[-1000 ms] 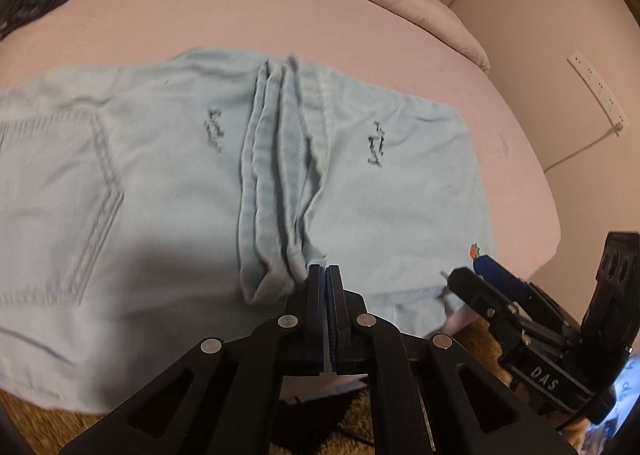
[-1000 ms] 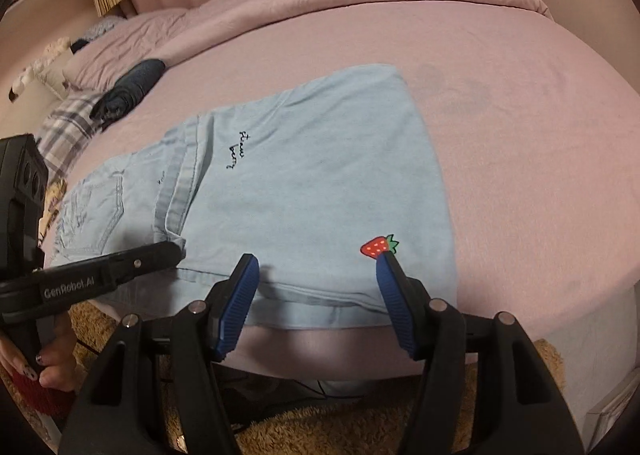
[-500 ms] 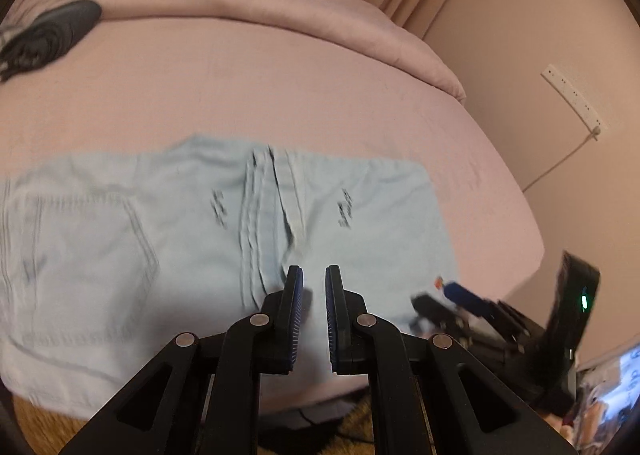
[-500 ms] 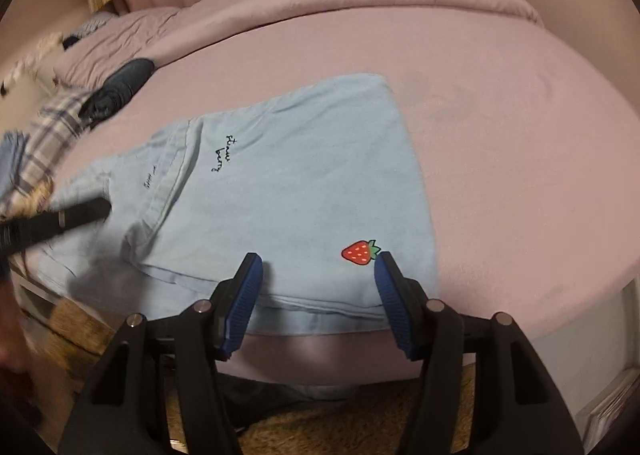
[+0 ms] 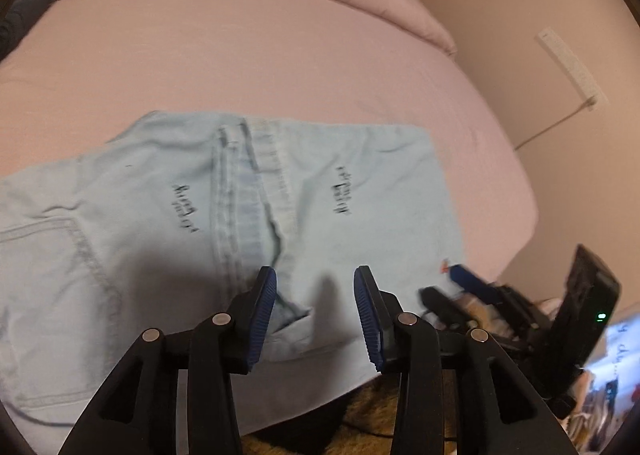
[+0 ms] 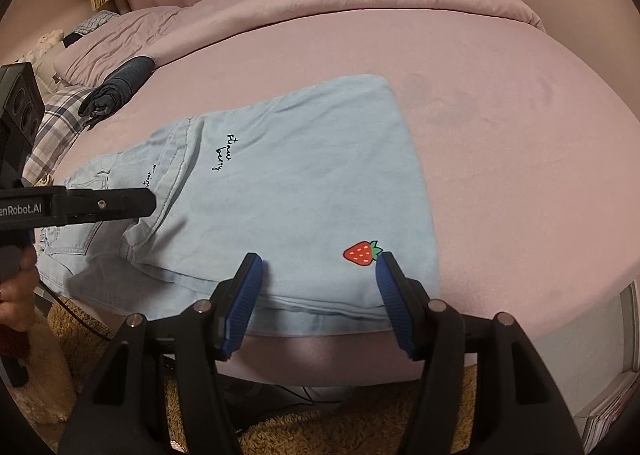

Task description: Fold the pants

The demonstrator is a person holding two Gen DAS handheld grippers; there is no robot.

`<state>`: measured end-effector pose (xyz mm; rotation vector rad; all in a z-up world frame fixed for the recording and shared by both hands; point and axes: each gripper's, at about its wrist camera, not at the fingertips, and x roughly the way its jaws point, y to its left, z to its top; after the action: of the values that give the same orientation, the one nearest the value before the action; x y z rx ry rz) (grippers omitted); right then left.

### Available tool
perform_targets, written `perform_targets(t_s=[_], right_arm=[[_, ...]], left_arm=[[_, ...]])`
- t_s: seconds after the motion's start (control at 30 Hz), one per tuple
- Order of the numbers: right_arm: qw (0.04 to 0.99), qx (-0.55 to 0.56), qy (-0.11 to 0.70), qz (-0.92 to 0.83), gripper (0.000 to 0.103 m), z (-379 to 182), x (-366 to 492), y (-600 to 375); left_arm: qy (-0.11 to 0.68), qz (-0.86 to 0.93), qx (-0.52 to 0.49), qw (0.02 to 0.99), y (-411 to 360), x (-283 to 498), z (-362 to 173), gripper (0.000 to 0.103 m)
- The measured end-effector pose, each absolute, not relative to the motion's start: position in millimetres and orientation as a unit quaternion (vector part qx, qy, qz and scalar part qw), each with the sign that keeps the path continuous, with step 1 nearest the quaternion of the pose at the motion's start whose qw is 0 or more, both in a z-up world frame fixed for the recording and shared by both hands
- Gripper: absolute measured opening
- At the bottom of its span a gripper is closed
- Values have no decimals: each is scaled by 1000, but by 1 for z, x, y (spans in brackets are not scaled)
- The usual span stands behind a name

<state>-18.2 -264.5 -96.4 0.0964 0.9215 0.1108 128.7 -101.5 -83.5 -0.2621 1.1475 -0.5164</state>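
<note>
Light blue denim pants (image 6: 304, 191) lie partly folded on the pink bed, with a red strawberry patch (image 6: 362, 253) near the front hem and black script on the cloth. In the left wrist view the pants (image 5: 160, 223) show stacked hem folds down the middle. My left gripper (image 5: 315, 311) is open and empty, just above the pants' near edge. My right gripper (image 6: 316, 295) is open and empty, hovering over the near hem beside the strawberry.
The pink bed (image 6: 500, 115) fills both views, with a rolled dark garment (image 6: 118, 89) and plaid cloth (image 6: 52, 123) at its far left. A tan shaggy rug (image 6: 280, 427) lies below the bed edge. A wall with a cable (image 5: 560, 123) is at the right.
My left gripper went from shut to open and pulled back from the folded hems. The right gripper stayed open, drifting slightly over the near hem.
</note>
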Motion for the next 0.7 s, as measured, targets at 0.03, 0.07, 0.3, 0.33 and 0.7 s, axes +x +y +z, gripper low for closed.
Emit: perform_targets(t_s=[0.03, 0.07, 0.3, 0.33, 0.7], right_arm=[[893, 47, 444, 54, 60, -96, -18, -265], [893, 47, 444, 54, 60, -96, -19, -265], [894, 49, 443, 57, 60, -97, -20, -266], [894, 49, 442, 58, 60, -97, -20, -266], [894, 48, 441, 61, 60, -98, -19, -267]], left_arm=[[532, -256, -132, 796, -102, 129, -82, 39], [533, -264, -133, 793, -103, 131, -83, 39], [573, -215, -88, 786, -108, 138, -92, 39], [575, -223, -93, 782, -107, 136, -92, 39], [576, -274, -13, 770, -121, 107, -93, 39]])
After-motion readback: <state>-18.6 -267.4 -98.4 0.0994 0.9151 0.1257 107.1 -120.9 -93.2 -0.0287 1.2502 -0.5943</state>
